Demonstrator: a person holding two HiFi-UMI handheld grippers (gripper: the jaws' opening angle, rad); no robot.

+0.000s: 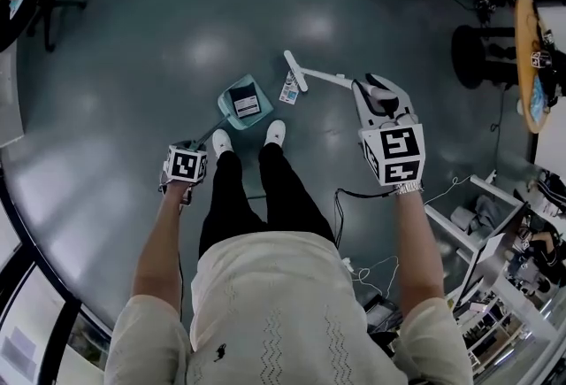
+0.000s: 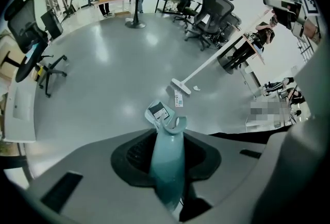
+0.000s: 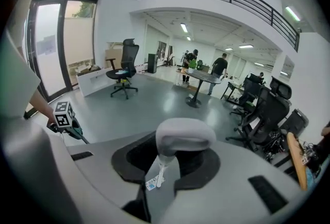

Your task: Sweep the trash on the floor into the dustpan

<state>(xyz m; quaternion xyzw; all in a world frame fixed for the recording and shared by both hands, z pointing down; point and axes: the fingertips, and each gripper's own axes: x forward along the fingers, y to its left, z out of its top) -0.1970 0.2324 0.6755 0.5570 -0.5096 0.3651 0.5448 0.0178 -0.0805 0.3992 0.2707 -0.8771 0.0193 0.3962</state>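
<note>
Head view, far left: the left gripper (image 1: pixel 187 164) sits near the dustpan (image 1: pixel 226 111), on the person's side of it. Its jaws are clamped narrow on the dustpan's teal handle (image 2: pixel 167 161), which runs up between them in the left gripper view. The dustpan rests on the grey floor (image 1: pixel 159 38), just ahead of the person's white shoes (image 1: pixel 221 142). A dark packet with a white label (image 1: pixel 246 102) lies inside it. Just to the right of the dustpan, clear of its rim, a printed paper card (image 1: pixel 289 88) lies flat on the floor. The white broom head (image 1: pixel 295 71) rests against the card's far end. A small white scrap (image 2: pixel 196 88) lies beyond the broom head, farther from the dustpan. The broom's shaft (image 1: pixel 329 76) slants away from the dustpan to the right gripper (image 1: pixel 382 100), whose jaws are closed on the grey grip (image 3: pixel 185 137) at the top of the shaft.
</note>
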